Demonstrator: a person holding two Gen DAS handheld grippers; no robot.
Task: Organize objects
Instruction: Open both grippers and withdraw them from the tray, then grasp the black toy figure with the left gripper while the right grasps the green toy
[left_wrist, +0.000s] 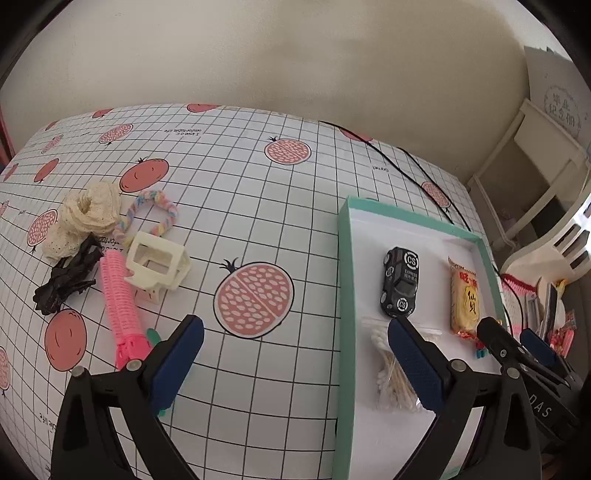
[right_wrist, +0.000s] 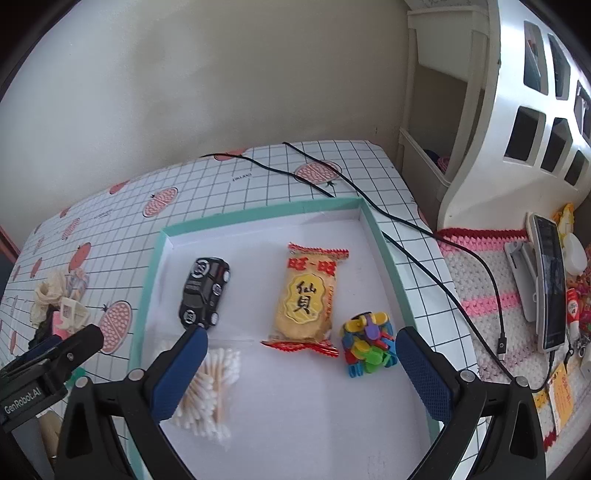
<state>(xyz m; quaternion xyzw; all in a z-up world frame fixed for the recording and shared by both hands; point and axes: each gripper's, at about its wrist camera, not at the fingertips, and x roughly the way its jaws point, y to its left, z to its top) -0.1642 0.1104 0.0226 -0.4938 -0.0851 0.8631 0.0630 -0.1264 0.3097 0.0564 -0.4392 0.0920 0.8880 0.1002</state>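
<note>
Your left tool (left_wrist: 295, 354) is spread wide and empty above the worktop (left_wrist: 258, 192), straddling the mint rim of the tray (left_wrist: 341, 295). Your right tool (right_wrist: 301, 354) is also wide apart and empty, over the tray's white floor. Inside lie a black toy car (right_wrist: 205, 293), a snack packet (right_wrist: 304, 295), cotton swabs (right_wrist: 207, 391) and colourful clips (right_wrist: 369, 341) near the right wall. Hair accessories (left_wrist: 110, 243) cluster left; bare cloth lies between.
</note>
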